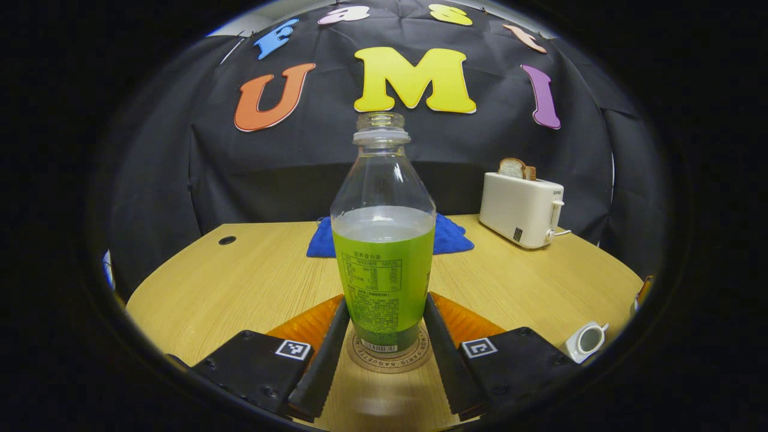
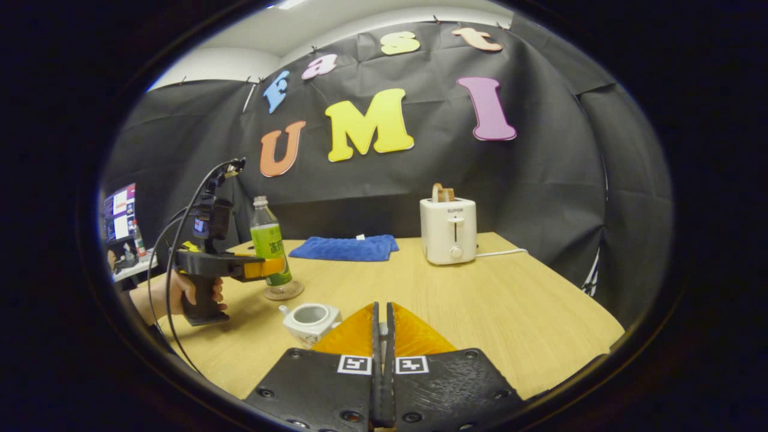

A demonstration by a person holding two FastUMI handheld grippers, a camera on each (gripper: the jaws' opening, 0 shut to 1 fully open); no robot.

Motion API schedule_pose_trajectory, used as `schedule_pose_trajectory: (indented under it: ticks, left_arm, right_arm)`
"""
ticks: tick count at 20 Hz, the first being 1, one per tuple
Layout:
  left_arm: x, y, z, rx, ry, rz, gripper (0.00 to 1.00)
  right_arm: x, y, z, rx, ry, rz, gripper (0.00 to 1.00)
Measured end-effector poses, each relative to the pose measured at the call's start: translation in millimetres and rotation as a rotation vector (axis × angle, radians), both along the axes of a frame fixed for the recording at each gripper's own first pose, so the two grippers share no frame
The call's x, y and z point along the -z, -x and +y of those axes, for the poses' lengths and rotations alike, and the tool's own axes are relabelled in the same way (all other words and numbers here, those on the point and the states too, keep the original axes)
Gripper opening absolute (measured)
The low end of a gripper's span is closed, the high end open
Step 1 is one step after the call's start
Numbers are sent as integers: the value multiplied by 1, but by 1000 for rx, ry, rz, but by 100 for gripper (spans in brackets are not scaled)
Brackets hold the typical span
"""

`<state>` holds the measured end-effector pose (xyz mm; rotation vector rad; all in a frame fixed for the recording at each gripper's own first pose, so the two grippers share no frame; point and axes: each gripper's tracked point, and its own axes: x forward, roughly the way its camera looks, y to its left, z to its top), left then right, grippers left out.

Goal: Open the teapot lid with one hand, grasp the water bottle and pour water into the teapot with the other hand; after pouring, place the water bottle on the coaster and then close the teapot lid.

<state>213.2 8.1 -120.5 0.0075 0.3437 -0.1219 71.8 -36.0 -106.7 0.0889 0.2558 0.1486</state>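
On the counter [image 1: 252,282], the water bottle [image 1: 384,240] stands upright on the round coaster [image 1: 390,359], uncapped and partly filled. The left claw [image 1: 384,354] flanks its base, fingers close on either side; whether they press on it cannot be told. In the right gripper view, the right claw [image 2: 382,336] is closed together, with the open teapot [image 2: 310,321] just to its left. A toaster [image 2: 449,231] and blue cloth [image 2: 342,247] sit farther back.

Left tool [image 1: 384,354] flanks the water bottle [image 1: 384,264] — upright on its coaster [image 1: 390,360]
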Motion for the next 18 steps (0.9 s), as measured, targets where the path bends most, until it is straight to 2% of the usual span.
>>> schedule_pose_trajectory:
  ticks: [3, 9, 10, 11, 12, 18]
  left_arm:
    - [3, 0, -1, 1, 3, 9, 75]
    - [-3, 1, -4, 8, -4, 20, 80]
    - [-5, 1, -6, 10, 2, 14, 81]
    - [-10, 4, -5, 11, 9, 9, 95]
    - [-10, 5, -6, 13, 13, 8, 100]
    - [-8, 35, 10, -23, -2, 22, 100]
  right_arm:
    - [1, 0, 2, -3, 0, 3, 0]
    - [-3, 3, 3, 0, 8, -5, 0]
    - [-3, 3, 3, 0, 9, -5, 0]
    - [-2, 4, 3, -1, 9, -5, 0]
    - [-3, 4, 3, -2, 8, -4, 0]
    - [-21, 2, 22, -45, 17, -36, 0]
